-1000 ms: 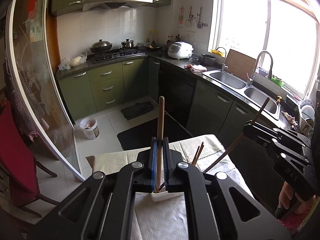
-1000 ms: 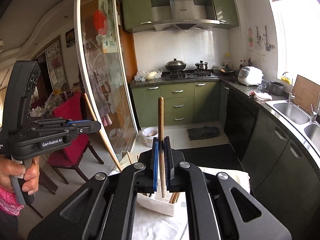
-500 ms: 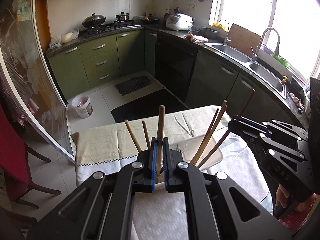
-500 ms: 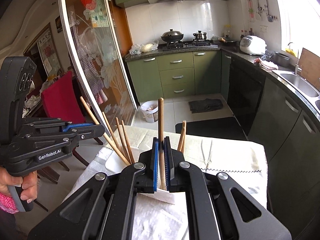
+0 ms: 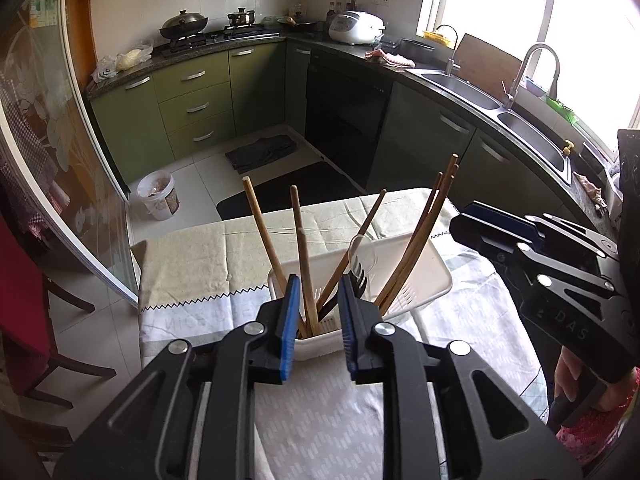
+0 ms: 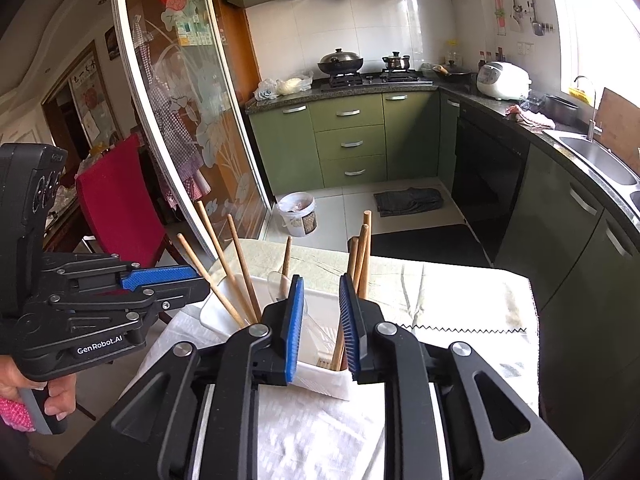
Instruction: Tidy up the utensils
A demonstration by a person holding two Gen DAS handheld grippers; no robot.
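A white slotted utensil basket (image 5: 434, 276) stands on the cloth-covered table, also in the right wrist view (image 6: 320, 380). Several wooden chopsticks (image 5: 416, 240) lean in it, with a clear plastic spoon (image 5: 362, 254) and a dark fork. My left gripper (image 5: 318, 320) is open just above the basket's near end, a chopstick (image 5: 302, 256) standing loose between its jaws. My right gripper (image 6: 320, 320) is open over the basket, chopsticks (image 6: 360, 256) beside its right pad. Each gripper shows in the other's view, the left (image 6: 160, 276) and the right (image 5: 480, 224).
The table (image 5: 192, 260) has a beige and white cloth. A red chair (image 6: 116, 208) stands at its left. Green kitchen cabinets (image 5: 192, 108), a stove, a sink (image 5: 532, 128) and a white bucket (image 5: 158, 196) on the floor lie beyond.
Both grippers have tilted down over the basket and opened, letting go of the chopsticks they held. The chopsticks now stand in the basket.
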